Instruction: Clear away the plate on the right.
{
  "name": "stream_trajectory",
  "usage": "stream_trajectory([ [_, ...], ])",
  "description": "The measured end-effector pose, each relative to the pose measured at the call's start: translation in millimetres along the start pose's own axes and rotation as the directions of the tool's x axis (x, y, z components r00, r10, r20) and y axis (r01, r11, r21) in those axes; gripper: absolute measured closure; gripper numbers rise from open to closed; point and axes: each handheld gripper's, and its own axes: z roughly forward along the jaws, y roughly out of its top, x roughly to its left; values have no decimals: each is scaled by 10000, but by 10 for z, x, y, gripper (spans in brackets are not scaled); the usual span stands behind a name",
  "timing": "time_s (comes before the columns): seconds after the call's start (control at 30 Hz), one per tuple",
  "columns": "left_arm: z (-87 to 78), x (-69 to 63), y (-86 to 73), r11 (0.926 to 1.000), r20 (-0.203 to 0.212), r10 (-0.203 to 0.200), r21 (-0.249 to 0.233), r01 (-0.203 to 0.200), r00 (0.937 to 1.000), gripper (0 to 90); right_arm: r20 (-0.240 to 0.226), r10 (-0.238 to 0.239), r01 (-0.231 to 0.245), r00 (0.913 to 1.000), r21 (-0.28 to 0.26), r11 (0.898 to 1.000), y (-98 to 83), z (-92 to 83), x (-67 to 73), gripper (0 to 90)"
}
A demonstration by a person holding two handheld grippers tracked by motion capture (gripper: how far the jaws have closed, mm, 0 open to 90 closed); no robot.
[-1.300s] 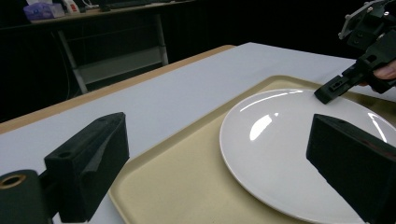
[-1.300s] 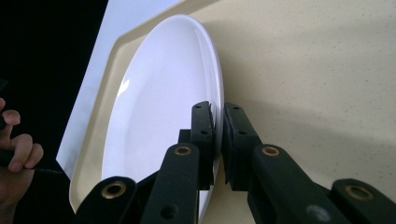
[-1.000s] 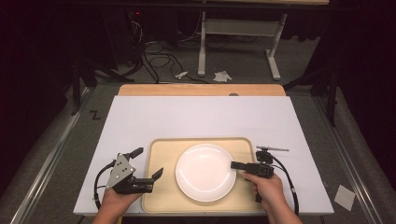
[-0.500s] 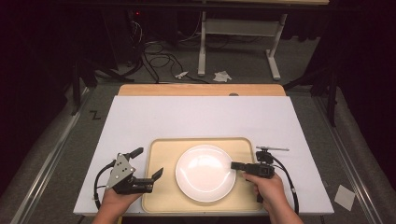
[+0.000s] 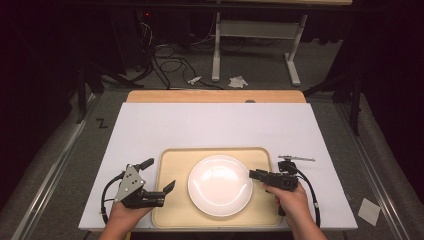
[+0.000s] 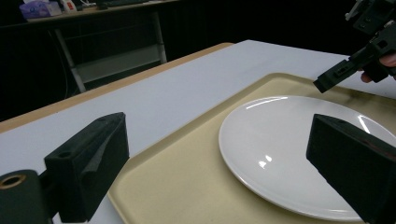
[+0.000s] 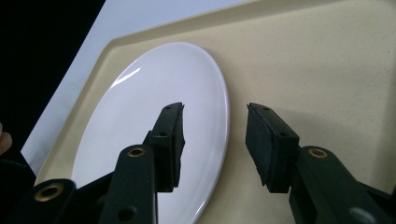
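At the near edge of the white-topped table [image 5: 210,125], two hands come in from the bottom of the high view, each with a black two-jaw gripper. Left gripper [image 5: 159,176] sits over the left rim of the shallow beige rectangular plastic tray [image 5: 172,160], its jaws spread wide with nothing between them; one jaw is over the white tabletop, the other over the tray. Right gripper [image 7: 215,140] is tipped down at the right rim of the round glossy white ceramic plate [image 5: 220,185]. Its jaws have just been opening: they straddle the plate's edge, one pad over the plate's surface, the other over bare tray, neither pressing on it. That plate lies flat in the middle of the tray, released. Beyond the tray the white surface runs to a tan wooden strip [image 5: 215,96] at the table's far edge. Farther off, a grey floor [image 5: 260,65] carries loose black cables [image 5: 165,65] and the white legs of a stand [image 5: 250,50].
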Motion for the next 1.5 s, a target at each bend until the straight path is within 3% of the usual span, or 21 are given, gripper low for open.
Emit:
stream_trajectory([
  [0.2,2,-6,0,10000,17,19,-11,-19,10000,65,78,-410,411,9991,-200,9990,14,-42,22,543],
  [0.33,5,-11,-1,10000,41,43,-14,-43,10000,65,302,-861,871,9958,-319,9957,35,-86,62,439],
  [0.5,8,-11,-4,10000,47,29,27,-29,10000,65,897,-1954,2019,9766,-691,9770,88,-210,134,280],
  [0.6,14,-10,-7,9999,15,13,111,-14,10000,65,995,-2347,2432,9670,-849,9663,100,-287,164,215],
  [0.7,24,-21,-8,9999,37,25,153,-26,10000,65,1309,-3080,3203,9423,-860,9434,84,-371,178,156],
  [1.0,44,-76,17,9998,185,51,181,-54,9998,64,1694,-3325,3572,9278,-1449,9227,41,-724,143,65],
  [1.03,46,-78,20,9998,198,-12,184,8,9998,64,1865,-3516,3826,9174,-1695,9082,11,-801,119,60],
  [1.07,48,-78,20,9998,186,-58,176,55,9998,64,1942,-3608,3948,9122,-1803,9009,-10,-837,106,60],
  [1.3,63,-75,13,9992,220,-318,243,312,9993,64,2145,-3520,3985,9111,-2401,8852,-166,-993,1,48],
  [1.33,73,-80,16,9990,220,-348,288,342,9992,64,2196,-3519,4021,9099,-2591,8781,-231,-1046,-39,39],
  [1.5,104,-108,16,9986,333,-328,425,314,9989,58,2208,-3458,3986,9120,-2771,8743,-283,-1133,-65,27],
])
